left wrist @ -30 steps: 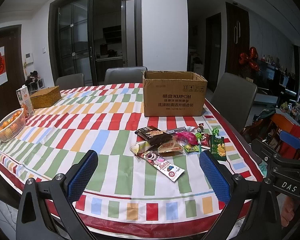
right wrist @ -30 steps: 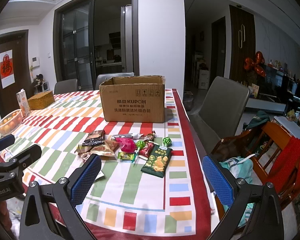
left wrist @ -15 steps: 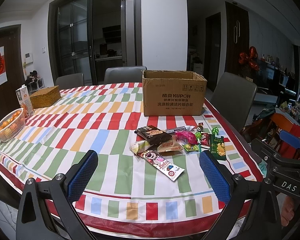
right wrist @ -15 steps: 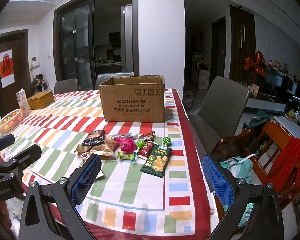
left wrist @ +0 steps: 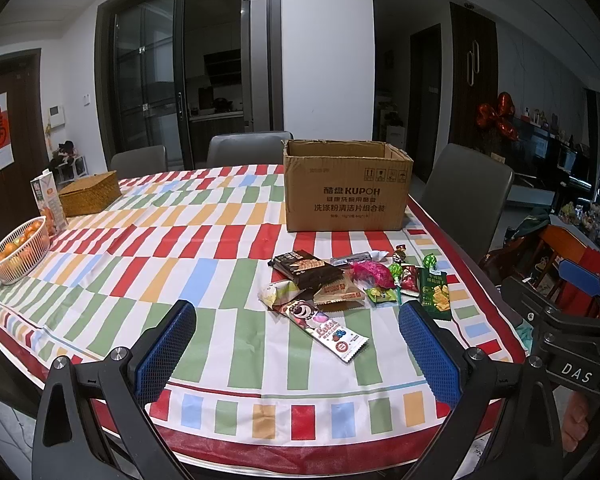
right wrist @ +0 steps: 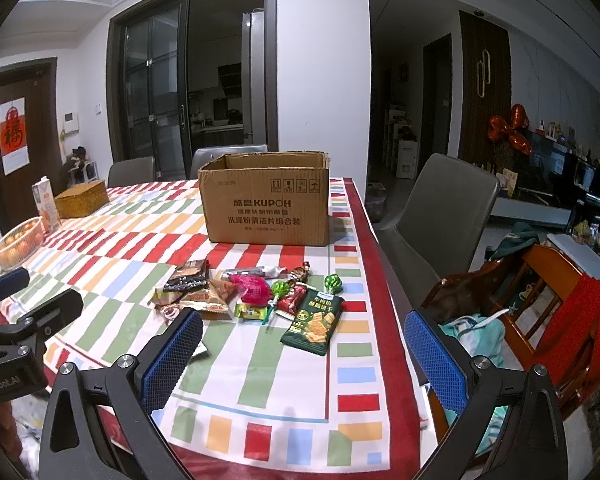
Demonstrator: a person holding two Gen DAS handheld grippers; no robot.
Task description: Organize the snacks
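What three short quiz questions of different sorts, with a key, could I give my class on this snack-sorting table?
1. True or false: the cardboard box stands open at the top.
2. Which packet lies nearest the table's right edge: A) the green cracker packet B) the pink wrapper?
3. Are the left gripper and right gripper holding anything?

Key: 1 true; 2 A; 3 no, both are open and empty.

1. The left claw [left wrist: 298,350] has two black plastic arms, each ending in a blue, mesh-textured pad [left wrist: 165,349].
2. Silver screws dot the black arms.
3. The right claw [right wrist: 304,360] looks the same; its body carries white "DAS" lettering.
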